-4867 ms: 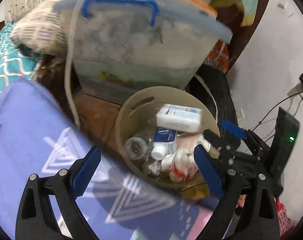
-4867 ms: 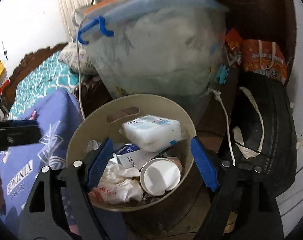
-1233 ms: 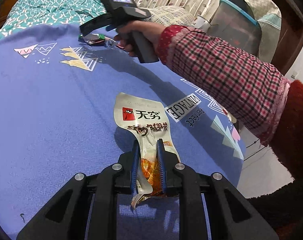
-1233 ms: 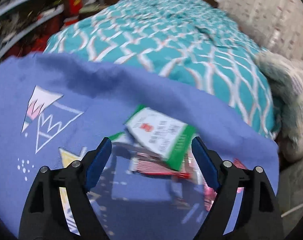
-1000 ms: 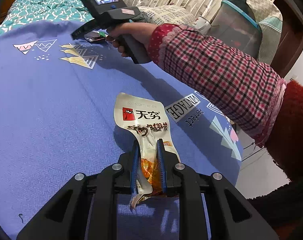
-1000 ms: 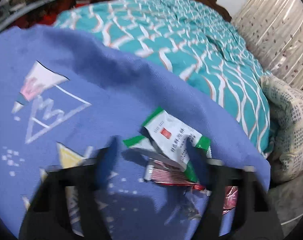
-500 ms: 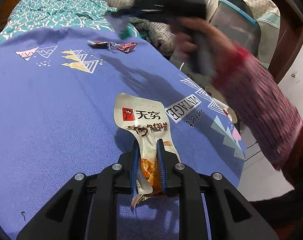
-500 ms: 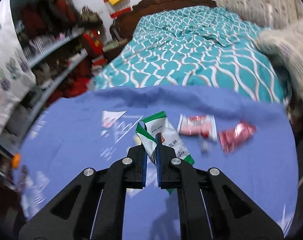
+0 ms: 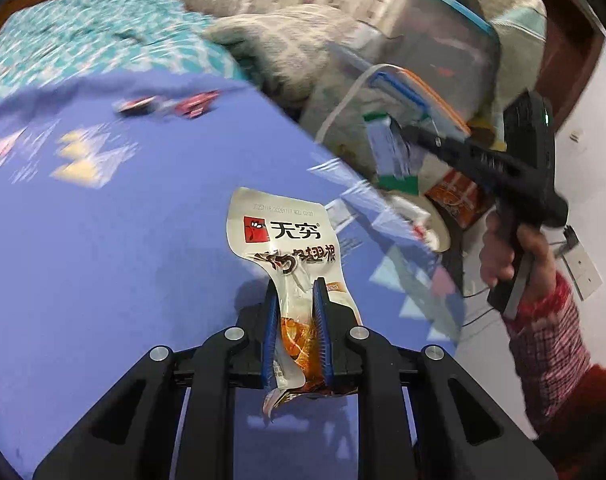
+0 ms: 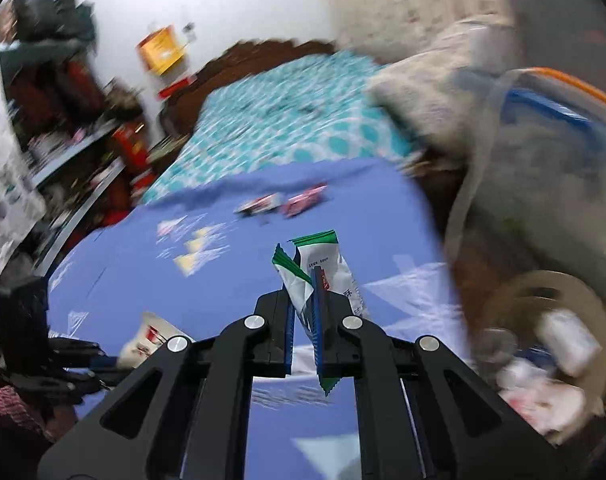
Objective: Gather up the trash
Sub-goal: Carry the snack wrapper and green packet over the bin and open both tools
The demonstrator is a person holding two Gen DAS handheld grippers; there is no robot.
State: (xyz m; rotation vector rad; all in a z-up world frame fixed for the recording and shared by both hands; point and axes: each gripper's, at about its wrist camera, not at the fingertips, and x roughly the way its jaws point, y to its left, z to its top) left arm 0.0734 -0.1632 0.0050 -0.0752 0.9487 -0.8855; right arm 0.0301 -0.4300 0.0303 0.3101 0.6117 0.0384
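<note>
My left gripper [image 9: 295, 292] is shut on a beige snack pouch [image 9: 283, 232] with a red logo, held just above the purple cloth [image 9: 103, 260]. My right gripper [image 10: 303, 292] is shut on a green-and-white wrapper [image 10: 331, 272]. In the left wrist view the same wrapper [image 9: 391, 152] hangs from the right gripper [image 9: 407, 136] at the right, over the cloth's edge near the beige bin [image 9: 435, 220]. The bin [image 10: 583, 304] holds a white box and crumpled trash. Two red wrappers [image 10: 283, 202] lie at the cloth's far end.
A clear storage box [image 10: 543, 152] with a blue handle stands behind the bin, with a pillow [image 9: 287, 40] beside it. Beyond the cloth lies a teal bedspread [image 10: 283, 128]. Cluttered shelves [image 10: 63, 140] line the left. A hand and plaid sleeve [image 9: 543, 320] are at right.
The right gripper shut on the green-and-white wrapper, lifted it and swung it right to the bin side of the cloth. The left gripper rose slightly with the pouch.
</note>
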